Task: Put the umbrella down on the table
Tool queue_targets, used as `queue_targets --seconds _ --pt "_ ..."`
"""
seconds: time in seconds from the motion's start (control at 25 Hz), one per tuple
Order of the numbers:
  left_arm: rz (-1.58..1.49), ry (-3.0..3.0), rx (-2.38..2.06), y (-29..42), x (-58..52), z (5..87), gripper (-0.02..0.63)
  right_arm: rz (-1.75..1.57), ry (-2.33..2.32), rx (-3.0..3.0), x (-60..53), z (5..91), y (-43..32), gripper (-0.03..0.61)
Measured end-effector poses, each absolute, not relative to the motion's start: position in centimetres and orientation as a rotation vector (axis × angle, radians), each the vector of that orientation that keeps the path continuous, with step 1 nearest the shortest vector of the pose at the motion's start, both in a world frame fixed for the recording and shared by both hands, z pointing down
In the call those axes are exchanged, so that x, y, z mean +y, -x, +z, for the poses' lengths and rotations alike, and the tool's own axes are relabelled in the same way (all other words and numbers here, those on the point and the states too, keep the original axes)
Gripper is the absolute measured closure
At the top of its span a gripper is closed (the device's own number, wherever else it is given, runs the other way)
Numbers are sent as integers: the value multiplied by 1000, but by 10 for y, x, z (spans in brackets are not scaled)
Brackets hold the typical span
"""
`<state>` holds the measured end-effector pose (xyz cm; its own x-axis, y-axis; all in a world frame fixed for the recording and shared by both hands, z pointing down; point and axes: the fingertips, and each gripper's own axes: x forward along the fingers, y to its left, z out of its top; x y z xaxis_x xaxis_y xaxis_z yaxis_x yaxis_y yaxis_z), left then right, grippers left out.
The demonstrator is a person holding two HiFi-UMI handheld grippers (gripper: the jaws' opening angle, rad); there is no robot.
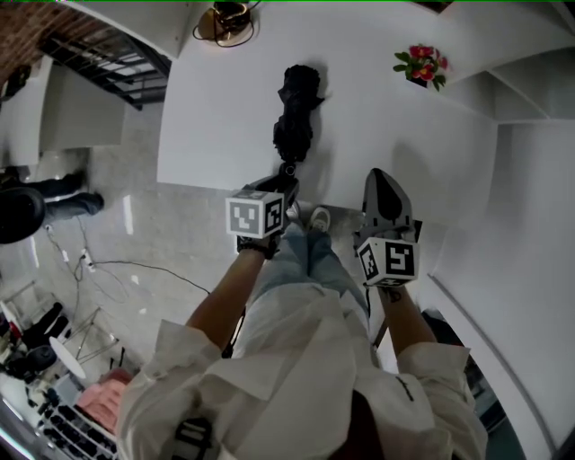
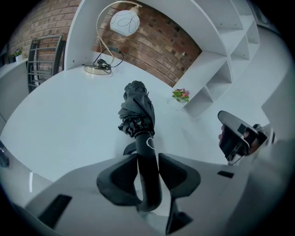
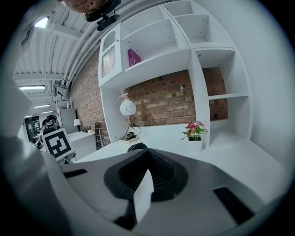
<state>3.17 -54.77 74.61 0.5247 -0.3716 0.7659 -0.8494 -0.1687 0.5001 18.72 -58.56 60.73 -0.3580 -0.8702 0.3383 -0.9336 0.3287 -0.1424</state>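
A folded black umbrella [image 1: 296, 108] stretches out over the white table [image 1: 216, 126], pointing away from me, with a shadow close beside it. I cannot tell whether it touches the top. My left gripper [image 1: 287, 177] is shut on its black handle [image 2: 148, 161] at the table's near edge. In the left gripper view the bunched canopy [image 2: 137, 108] lies beyond the jaws. My right gripper [image 1: 381, 180] hovers to the right of the handle, shut and empty. In its own view the right gripper [image 3: 148, 153] shows both jaws pressed together, with the umbrella's tip [image 3: 137, 147] just above them.
A curved gold lamp [image 1: 225, 20] with a white globe [image 2: 124, 20] stands at the table's far side. A small pot of pink flowers [image 1: 420, 65] sits far right, by white shelves [image 3: 184, 41]. Floor with cables lies to the left of the table.
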Motion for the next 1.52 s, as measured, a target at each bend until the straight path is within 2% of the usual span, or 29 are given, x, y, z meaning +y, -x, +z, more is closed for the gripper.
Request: queue_targets --seconds 0.52,0.8,1.0,1.52 --pt "460 -1979 -1232 3 -549 615 469 308 -1738 -2458 -565 505 -203 560" --pt "319 -2236 -1638 64 -564 480 528 152 -1806 -2509 -548 428 -220 561" --pt "171 -2290 -1845 98 -558 414 549 47 -1862 -2540 -540 384 -236 560" --pt "-233 -2428 -1984 122 -530 320 552 -69 -1992 -2522 -523 332 -271 561"
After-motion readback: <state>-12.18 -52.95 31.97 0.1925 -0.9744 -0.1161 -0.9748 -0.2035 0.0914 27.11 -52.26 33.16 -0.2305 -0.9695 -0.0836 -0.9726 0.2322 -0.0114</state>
